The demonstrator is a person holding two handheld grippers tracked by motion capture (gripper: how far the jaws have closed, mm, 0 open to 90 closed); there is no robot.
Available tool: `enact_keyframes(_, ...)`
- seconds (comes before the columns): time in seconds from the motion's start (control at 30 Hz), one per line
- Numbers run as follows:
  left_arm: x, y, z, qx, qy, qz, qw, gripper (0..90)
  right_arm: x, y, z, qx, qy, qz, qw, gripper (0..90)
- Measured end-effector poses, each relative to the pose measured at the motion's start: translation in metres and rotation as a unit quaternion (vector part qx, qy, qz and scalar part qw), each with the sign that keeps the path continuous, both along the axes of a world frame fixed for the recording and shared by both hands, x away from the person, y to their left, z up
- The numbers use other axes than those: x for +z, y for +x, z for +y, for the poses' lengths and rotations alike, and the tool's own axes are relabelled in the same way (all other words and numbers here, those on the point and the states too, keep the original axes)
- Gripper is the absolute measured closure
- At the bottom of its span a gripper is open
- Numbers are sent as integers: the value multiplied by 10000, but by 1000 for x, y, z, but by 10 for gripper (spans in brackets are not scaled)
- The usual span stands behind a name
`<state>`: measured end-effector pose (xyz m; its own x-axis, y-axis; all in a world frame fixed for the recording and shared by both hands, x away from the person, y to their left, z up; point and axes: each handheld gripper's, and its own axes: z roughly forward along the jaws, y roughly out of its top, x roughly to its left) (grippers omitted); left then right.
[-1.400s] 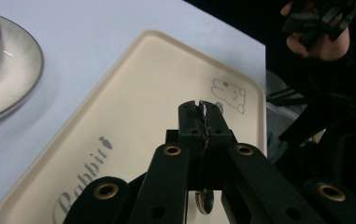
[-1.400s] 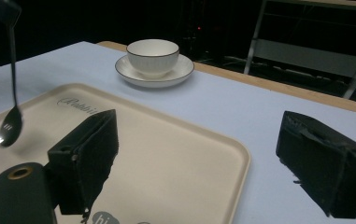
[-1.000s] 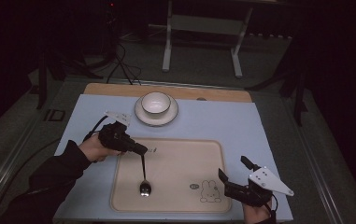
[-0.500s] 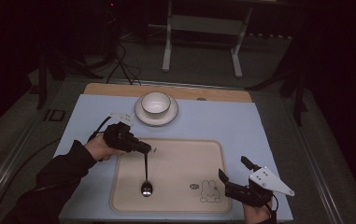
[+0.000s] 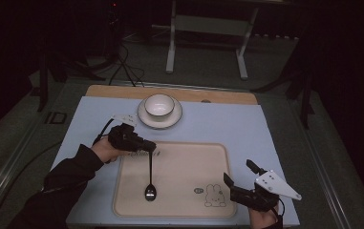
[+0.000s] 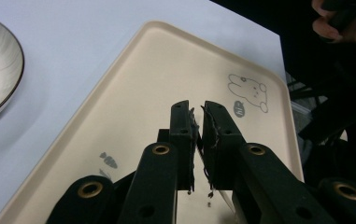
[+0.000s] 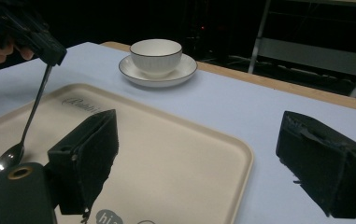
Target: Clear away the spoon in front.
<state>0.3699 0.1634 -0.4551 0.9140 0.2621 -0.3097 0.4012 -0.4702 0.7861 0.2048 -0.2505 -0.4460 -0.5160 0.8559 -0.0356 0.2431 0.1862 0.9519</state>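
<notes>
Risk here is the thin dark metal spoon (image 5: 150, 177), pinched by its handle tip in your left gripper (image 5: 147, 146) with bowl on the beige tray (image 5: 179, 164), slipping sideways as that grip has just loosened; right gripper (image 5: 239, 177) fingers open, idle.
</notes>
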Motion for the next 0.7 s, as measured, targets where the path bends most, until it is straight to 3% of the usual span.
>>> enact_keyframes(0.3,-11,7,-1,154,-38,-44,9999,826,0,0,0,12,-3,5,10000,130)
enact_keyframes(0.4,-20,11,-2,215,-29,76,9997,821,0,0,0,23,4,3,10000,130)
enact_keyframes(0.7,-37,19,-3,368,5,105,9993,801,0,0,-1,27,11,2,10000,129)
